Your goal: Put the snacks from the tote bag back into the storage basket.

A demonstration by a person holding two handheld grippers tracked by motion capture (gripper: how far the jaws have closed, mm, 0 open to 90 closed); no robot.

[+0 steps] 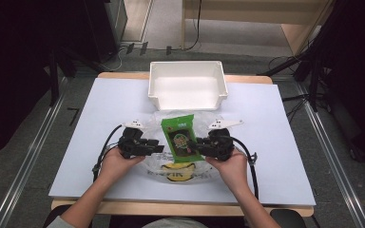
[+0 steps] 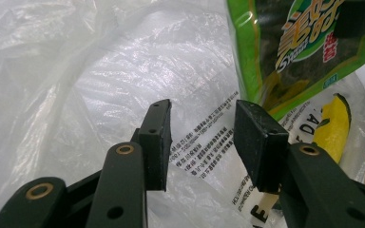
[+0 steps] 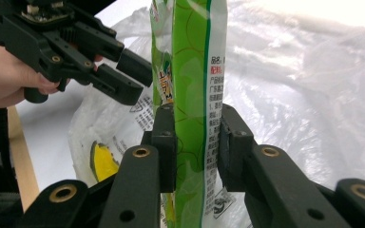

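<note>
A green snack packet [image 1: 180,135] stands upright over a clear plastic bag [image 1: 171,176] in the middle of the table. My right gripper [image 1: 193,142] is shut on the packet's right edge; in the right gripper view both pads [image 3: 165,142] press on the packet [image 3: 190,57]. My left gripper [image 1: 159,148] is just left of the packet, open, with nothing between its jaws. In the left gripper view its fingertips [image 2: 202,126] hover over the printed bag [image 2: 100,80], and the packet [image 2: 294,47] hangs at upper right. The right gripper view also shows the left gripper [image 3: 133,78] beside the packet.
A white empty bin [image 1: 187,85] stands at the far middle of the white table [image 1: 275,142]. The bag carries black print and a yellow mark [image 1: 178,166]. The table's wooden front edge [image 1: 180,207] lies near the person's forearms.
</note>
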